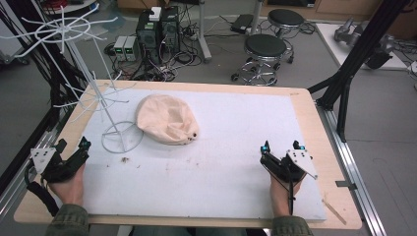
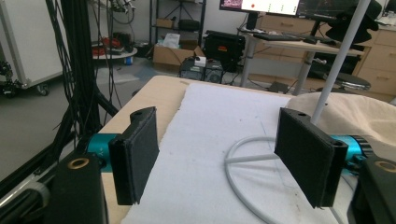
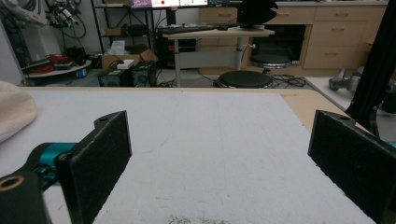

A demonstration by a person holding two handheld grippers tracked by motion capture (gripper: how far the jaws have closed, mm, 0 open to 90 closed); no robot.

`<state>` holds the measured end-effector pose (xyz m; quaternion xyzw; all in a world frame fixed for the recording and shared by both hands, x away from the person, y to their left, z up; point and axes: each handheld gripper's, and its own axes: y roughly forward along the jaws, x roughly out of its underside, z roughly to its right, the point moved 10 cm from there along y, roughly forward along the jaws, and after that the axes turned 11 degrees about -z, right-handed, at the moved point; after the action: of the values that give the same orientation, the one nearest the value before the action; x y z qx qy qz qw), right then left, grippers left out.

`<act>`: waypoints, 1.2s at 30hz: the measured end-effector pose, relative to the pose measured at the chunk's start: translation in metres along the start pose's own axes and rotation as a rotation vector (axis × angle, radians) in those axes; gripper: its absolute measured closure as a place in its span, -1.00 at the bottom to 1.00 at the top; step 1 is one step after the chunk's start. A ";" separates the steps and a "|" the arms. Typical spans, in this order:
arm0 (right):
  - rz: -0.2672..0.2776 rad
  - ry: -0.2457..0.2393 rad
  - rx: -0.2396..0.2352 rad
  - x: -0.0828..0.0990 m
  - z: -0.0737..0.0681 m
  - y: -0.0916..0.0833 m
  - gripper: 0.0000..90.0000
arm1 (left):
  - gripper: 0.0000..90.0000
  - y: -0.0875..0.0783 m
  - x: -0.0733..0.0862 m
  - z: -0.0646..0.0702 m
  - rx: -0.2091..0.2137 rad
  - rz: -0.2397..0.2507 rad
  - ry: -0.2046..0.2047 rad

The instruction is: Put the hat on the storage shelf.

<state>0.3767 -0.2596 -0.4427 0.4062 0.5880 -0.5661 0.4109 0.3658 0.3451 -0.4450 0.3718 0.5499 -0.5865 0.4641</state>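
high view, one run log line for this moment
left gripper: open, empty | right gripper: open, empty | beige cap: on mat beside white wire rack

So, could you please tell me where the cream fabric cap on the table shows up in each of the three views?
High view: cream fabric cap left of centre, beside the white wire stand.
Left gripper view: far right, behind the stand's pole.
Right gripper view: left edge.
Shared landmark: the white mat.

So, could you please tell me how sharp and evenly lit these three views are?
High view: soft, even light, faint shadow beneath the cream cap. Left gripper view: sharp, the white stand slightly bright. Right gripper view: sharp, pale mat without glare.
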 end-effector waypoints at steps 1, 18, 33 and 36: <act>0.003 0.000 0.000 0.000 0.000 -0.001 -0.89 | -0.33 0.000 0.000 0.000 -0.001 -0.002 0.003; 0.005 -0.004 0.003 -0.001 0.000 -0.001 -0.89 | -0.33 0.000 0.000 0.001 0.000 0.001 0.007; -0.012 -0.024 -0.029 0.002 -0.006 0.003 -0.89 | -0.33 0.001 0.000 0.002 0.000 0.000 0.017; -0.008 -0.030 -0.039 -0.002 -0.009 0.003 -0.89 | -0.33 0.001 0.000 0.002 0.000 0.000 0.015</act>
<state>0.3805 -0.2510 -0.4414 0.3874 0.5943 -0.5620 0.4253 0.3667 0.3431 -0.4450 0.3763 0.5532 -0.5836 0.4601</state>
